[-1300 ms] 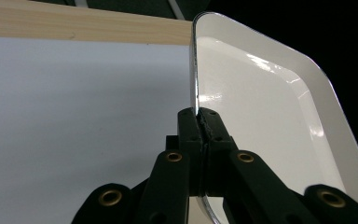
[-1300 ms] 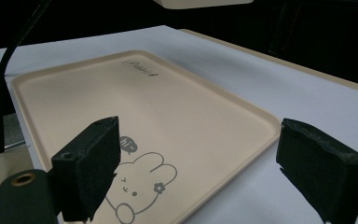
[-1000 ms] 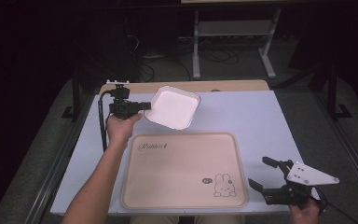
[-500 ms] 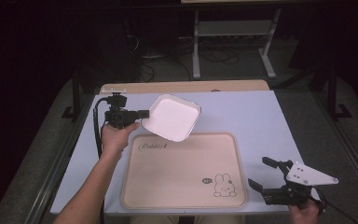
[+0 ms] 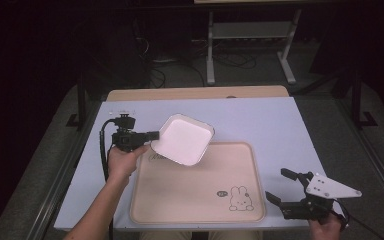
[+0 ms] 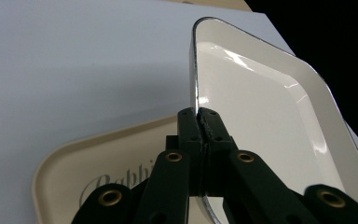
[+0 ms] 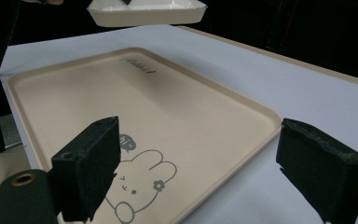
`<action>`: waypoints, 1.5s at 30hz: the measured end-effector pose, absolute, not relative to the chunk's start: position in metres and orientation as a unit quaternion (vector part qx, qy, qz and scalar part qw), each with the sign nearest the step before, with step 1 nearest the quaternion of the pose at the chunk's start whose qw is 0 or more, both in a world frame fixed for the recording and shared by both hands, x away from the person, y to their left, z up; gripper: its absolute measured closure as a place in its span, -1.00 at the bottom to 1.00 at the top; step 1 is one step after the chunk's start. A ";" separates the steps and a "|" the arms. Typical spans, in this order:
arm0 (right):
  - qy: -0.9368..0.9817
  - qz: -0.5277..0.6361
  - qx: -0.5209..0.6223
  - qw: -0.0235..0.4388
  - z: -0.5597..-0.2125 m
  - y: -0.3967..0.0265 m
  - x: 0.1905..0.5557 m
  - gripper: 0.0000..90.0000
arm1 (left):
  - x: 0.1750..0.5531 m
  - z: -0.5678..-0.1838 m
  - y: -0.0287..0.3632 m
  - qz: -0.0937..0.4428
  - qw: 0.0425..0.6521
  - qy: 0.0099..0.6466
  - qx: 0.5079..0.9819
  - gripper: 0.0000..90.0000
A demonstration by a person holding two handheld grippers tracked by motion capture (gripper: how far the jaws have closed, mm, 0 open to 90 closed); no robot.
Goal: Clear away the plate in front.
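**Dish held by its rim above the tray**

The left claw (image 5: 152, 136) pinches the white dish (image 5: 184, 139) by one edge, its jaws pressed together on the thin rim, as the left gripper view shows close up (image 6: 200, 122). The dish hangs in the air, tilted, over the far left corner of the beige tray (image 5: 190, 200), near the printed script there; in the right gripper view it floats clear above the tray (image 7: 146, 11). The tray lies flat on the pale tabletop (image 5: 280, 125), with a rabbit drawing (image 5: 238, 198) near its near right corner.

The right claw (image 5: 286, 185) rests low just off the tray's near right corner, jaws spread wide and holding nothing.

The risk, as I judge it, lies in the grip: a narrow bite on a glossy rim, with the whole dish cantilevered beyond it. A quick turn of the wrist could let the dish pivot or slip out and drop onto the tray. Lowered while tilted, its far edge would strike first and could lever it loose.
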State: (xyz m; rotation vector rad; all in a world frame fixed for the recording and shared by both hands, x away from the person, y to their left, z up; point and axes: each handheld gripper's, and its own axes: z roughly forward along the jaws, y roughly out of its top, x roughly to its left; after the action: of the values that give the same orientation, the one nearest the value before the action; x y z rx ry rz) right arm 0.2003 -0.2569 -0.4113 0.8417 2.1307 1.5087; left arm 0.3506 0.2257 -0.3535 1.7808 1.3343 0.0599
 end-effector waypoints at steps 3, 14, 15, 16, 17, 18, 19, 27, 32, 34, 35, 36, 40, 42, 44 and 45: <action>0.762 0.539 0.300 0.199 -0.412 -0.257 0.200 -0.71 | 0.347 -0.362 0.227 0.020 0.440 0.542 0.716 0.98; 0.763 0.537 0.301 0.198 -0.412 -0.254 0.201 -0.71 | 0.335 -0.394 0.224 0.005 0.426 0.550 0.719 0.98; 0.764 0.536 0.300 0.197 -0.412 -0.254 0.201 -0.71 | 0.333 -0.397 0.223 0.003 0.425 0.550 0.719 0.98; 0.764 0.536 0.301 0.197 -0.413 -0.254 0.201 -0.71 | 0.332 -0.398 0.223 0.003 0.423 0.551 0.719 0.98; 0.764 0.536 0.301 0.197 -0.412 -0.254 0.201 -0.71 | 0.331 -0.400 0.222 0.004 0.422 0.550 0.721 0.98; 0.764 0.536 0.301 0.197 -0.413 -0.254 0.201 -0.71 | 0.330 -0.401 0.222 0.004 0.420 0.551 0.721 0.98; 0.764 0.536 0.301 0.197 -0.413 -0.254 0.201 -0.71 | 0.330 -0.402 0.221 0.003 0.420 0.552 0.720 0.98; 0.764 0.535 0.301 0.197 -0.413 -0.253 0.201 -0.71 | 0.323 -0.414 0.214 0.003 0.416 0.555 0.721 0.98; 0.764 0.535 0.300 0.197 -0.412 -0.253 0.201 -0.71 | 0.322 -0.420 0.209 0.005 0.414 0.559 0.719 0.97; 0.764 0.536 0.300 0.197 -0.413 -0.253 0.201 -0.71 | 0.320 -0.422 0.209 0.004 0.415 0.559 0.718 0.98; 0.765 0.536 0.300 0.197 -0.413 -0.253 0.201 -0.71 | 0.320 -0.423 0.208 0.003 0.415 0.559 0.718 0.98; 0.764 0.536 0.300 0.197 -0.413 -0.253 0.201 -0.71 | 0.319 -0.424 0.208 0.003 0.414 0.560 0.718 0.97; 0.765 0.535 0.299 0.197 -0.412 -0.253 0.201 -0.71 | 0.317 -0.426 0.207 0.004 0.413 0.561 0.717 0.97; 0.765 0.535 0.299 0.197 -0.412 -0.253 0.201 -0.71 | 0.317 -0.425 0.207 0.005 0.413 0.561 0.718 0.97; 0.765 0.535 0.299 0.198 -0.412 -0.253 0.201 -0.71 | 0.316 -0.425 0.208 0.006 0.413 0.561 0.717 0.98; 0.765 0.535 0.300 0.198 -0.412 -0.253 0.201 -0.71 | 0.316 -0.425 0.207 0.007 0.414 0.562 0.716 0.98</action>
State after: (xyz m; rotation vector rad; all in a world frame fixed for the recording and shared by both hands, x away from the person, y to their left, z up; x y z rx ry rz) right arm 0.2012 -0.2529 -0.4124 0.8385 2.1402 1.4985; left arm 0.3157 0.2075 -0.4255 1.8006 1.4119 0.0168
